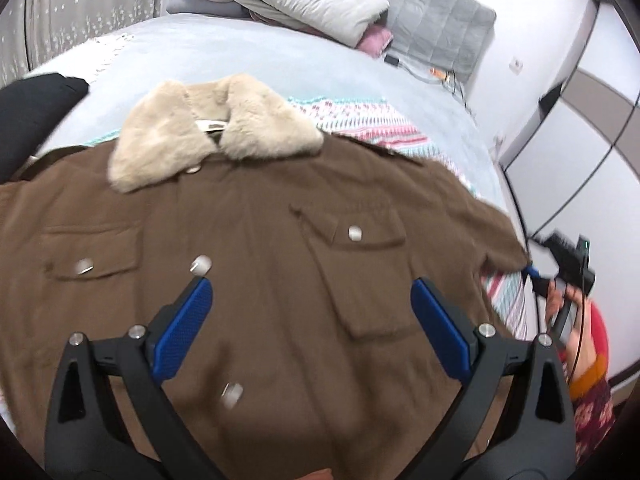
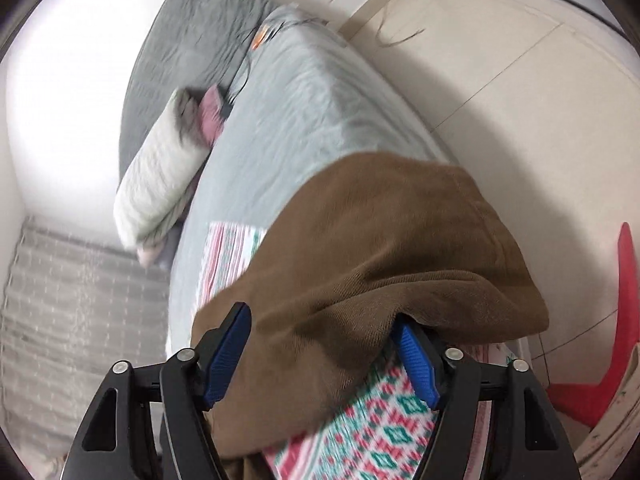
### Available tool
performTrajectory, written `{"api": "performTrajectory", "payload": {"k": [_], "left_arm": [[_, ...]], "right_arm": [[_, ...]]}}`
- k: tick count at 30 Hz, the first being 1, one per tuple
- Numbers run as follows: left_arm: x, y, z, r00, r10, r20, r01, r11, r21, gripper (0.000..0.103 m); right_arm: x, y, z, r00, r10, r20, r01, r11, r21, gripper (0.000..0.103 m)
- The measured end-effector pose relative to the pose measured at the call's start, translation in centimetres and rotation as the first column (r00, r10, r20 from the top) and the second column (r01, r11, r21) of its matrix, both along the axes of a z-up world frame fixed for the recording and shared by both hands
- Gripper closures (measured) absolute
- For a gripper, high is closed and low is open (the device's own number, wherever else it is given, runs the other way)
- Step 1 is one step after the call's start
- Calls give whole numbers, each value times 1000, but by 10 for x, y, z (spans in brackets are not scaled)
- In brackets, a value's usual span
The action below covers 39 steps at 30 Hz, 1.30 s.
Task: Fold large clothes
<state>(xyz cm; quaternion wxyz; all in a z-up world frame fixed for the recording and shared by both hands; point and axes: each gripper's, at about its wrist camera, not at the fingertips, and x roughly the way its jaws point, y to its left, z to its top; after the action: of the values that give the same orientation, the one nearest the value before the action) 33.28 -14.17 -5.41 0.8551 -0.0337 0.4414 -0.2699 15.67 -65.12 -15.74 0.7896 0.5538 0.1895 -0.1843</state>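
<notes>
Blue-padded fingers of the left gripper (image 1: 311,278) are hanging spread wide over the brown jacket (image 1: 256,240), gripping nothing.

From the left wrist view, the jacket is lying front-up on the pale blue bed (image 1: 224,52), filling the frame from 9 o'clock to 3 o'clock, its cream fur collar (image 1: 208,132) sitting at 12 o'clock from the open jaws and a buttoned chest pocket (image 1: 356,268) showing between the finger tips. A patterned blanket (image 1: 360,120) is peeking out beyond the collar at 1 o'clock. At 3 o'clock the right gripper (image 1: 532,272) is meeting the jacket's sleeve end. From the right wrist view, the right gripper (image 2: 320,326) is standing partly open with brown sleeve cloth (image 2: 380,248) bunched between and draped over its fingers; whether the pads are pinching it I cannot tell.
</notes>
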Motion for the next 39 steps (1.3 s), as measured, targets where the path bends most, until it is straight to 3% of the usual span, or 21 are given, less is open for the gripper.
{"api": "performTrajectory", "payload": {"k": [1,2,4,7,12,16,19,22,25,27,28,30,33,34,35,37,39], "left_arm": [[6,-2,-5,1000,5,-2,-5,1000,-19,4],[13,-4,-13,1000,13,-6,-14,999,-41,4],[24,-5,-27,1000,26,-17,-27,997,-74,4],[32,-1,-44,1000,14,-21,-17,995,-101,4],[38,14,-54,1000,-2,-25,0,994,-106,4],[38,30,-40,1000,-10,-28,5,986,-164,4],[39,35,-36,999,3,-38,-7,994,-112,4],[40,42,-33,999,16,-43,-20,995,-95,4],[43,57,-32,998,36,-54,-43,989,-138,4],[48,67,-34,997,41,-71,-53,982,-182,4],[49,72,-36,996,41,-77,-56,978,-201,4],[53,78,-41,994,39,-100,-63,964,-259,4],[58,81,-53,990,15,-143,-61,944,-325,4],[59,81,-56,988,11,-155,-64,938,-341,4],[61,81,-61,985,2,-172,-66,929,-365,4],[62,79,-68,979,-14,-205,-69,916,-396,5],[61,76,-71,975,-19,-223,-72,917,-392,7]], "right_arm": [[3,3,3,999,-23,-36,22,999,-34,76],[-1,-1,5,997,-39,-70,34,997,-65,84],[-2,2,12,995,-65,-74,58,994,-94,90],[-9,13,37,995,-96,-35,88,982,-167,92],[-1,66,117,997,-72,17,72,897,-436,93],[18,124,159,999,37,39,-8,818,-575,93],[46,174,179,985,174,16,-122,749,-651,93],[79,230,182,938,343,-54,-281,657,-700,93],[103,276,172,871,473,-131,-412,559,-719,93],[123,310,153,789,578,-209,-533,474,-701,93],[127,319,145,761,607,-229,-567,451,-690,90],[145,344,116,656,694,-297,-684,380,-623,89],[164,359,77,497,789,-362,-834,319,-450,78],[165,361,71,465,802,-375,-861,309,-404,72],[167,359,70,453,807,-378,-870,307,-386,68],[155,350,72,459,815,-355,-865,317,-390,50],[135,336,86,515,800,-308,-825,365,-430,46]]}}
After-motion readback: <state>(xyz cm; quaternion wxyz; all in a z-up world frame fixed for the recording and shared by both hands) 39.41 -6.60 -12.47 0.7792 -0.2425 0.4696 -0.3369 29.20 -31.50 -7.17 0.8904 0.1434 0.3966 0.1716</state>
